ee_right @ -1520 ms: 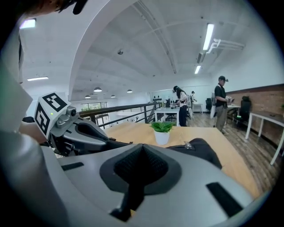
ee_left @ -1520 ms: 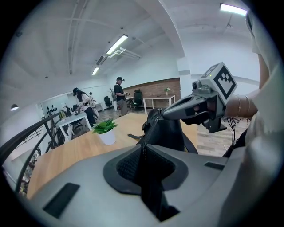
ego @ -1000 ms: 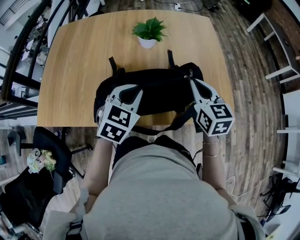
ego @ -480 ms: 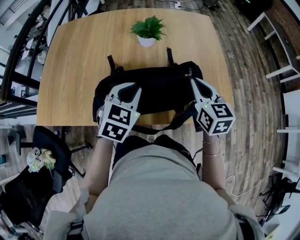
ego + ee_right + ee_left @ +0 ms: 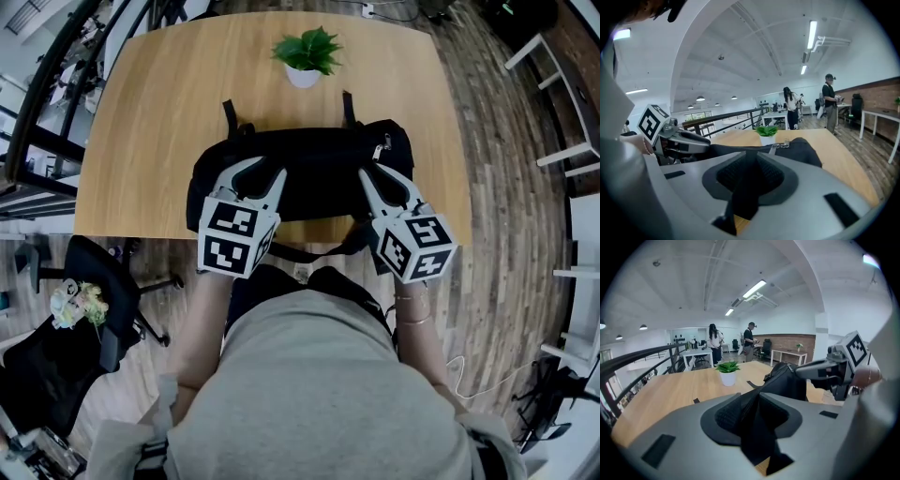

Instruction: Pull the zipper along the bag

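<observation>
Bag (image 5: 309,178) at near table (image 5: 169,112) edge, zipper pull (image 5: 381,150) at its right end; run looks done, teeth unclear. My left gripper (image 5: 261,171) just opening, fabric between; right gripper (image 5: 372,172) part-open, off pull.

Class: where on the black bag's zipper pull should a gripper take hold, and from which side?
Probably the small metal tab of the zipper pull, at the bag's right end. It sits on the top ridge, so approach from above.
</observation>
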A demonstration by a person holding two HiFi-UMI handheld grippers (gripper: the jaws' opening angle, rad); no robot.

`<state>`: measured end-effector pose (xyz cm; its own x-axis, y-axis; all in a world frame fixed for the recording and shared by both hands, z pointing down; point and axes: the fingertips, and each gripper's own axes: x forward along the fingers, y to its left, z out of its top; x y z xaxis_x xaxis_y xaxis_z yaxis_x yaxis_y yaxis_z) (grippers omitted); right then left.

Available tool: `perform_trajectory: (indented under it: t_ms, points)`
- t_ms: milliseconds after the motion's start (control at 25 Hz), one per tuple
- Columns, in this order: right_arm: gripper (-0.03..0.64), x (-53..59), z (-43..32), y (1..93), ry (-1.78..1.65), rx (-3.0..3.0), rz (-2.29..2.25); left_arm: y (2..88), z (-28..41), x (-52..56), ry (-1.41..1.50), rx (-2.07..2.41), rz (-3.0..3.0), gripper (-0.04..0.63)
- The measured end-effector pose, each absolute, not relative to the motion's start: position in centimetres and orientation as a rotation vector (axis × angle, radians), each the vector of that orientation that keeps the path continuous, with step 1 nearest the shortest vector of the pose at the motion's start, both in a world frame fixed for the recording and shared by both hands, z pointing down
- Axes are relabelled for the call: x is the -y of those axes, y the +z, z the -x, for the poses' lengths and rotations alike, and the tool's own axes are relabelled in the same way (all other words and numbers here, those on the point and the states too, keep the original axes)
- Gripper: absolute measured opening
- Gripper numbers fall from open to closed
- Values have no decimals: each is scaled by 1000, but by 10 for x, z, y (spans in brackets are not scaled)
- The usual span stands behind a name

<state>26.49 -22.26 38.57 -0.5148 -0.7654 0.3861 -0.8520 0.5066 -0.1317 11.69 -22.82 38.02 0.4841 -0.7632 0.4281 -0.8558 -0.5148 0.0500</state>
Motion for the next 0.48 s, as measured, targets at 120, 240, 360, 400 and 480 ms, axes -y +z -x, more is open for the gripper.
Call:
perform_trajectory:
  t_ms: [120, 240, 360, 400, 480]
  points:
    - [77, 214, -249, 382, 445, 2520, -1295, 374, -106, 226, 393, 1442, -2403, 114]
    - [39, 203, -231, 379, 504, 2597, -1216, 368, -98, 222, 284, 1491, -2350, 114]
    - [8, 192, -216, 378, 527, 2648, -1129, 368, -100, 213, 210, 1458, -2327, 112]
    - [8, 188, -211, 378, 523, 2657, -1104, 368, -101, 209, 197, 1451, -2324, 112]
    - [8, 183, -205, 378, 519, 2669, -1067, 368, -101, 204, 183, 1455, -2321, 104]
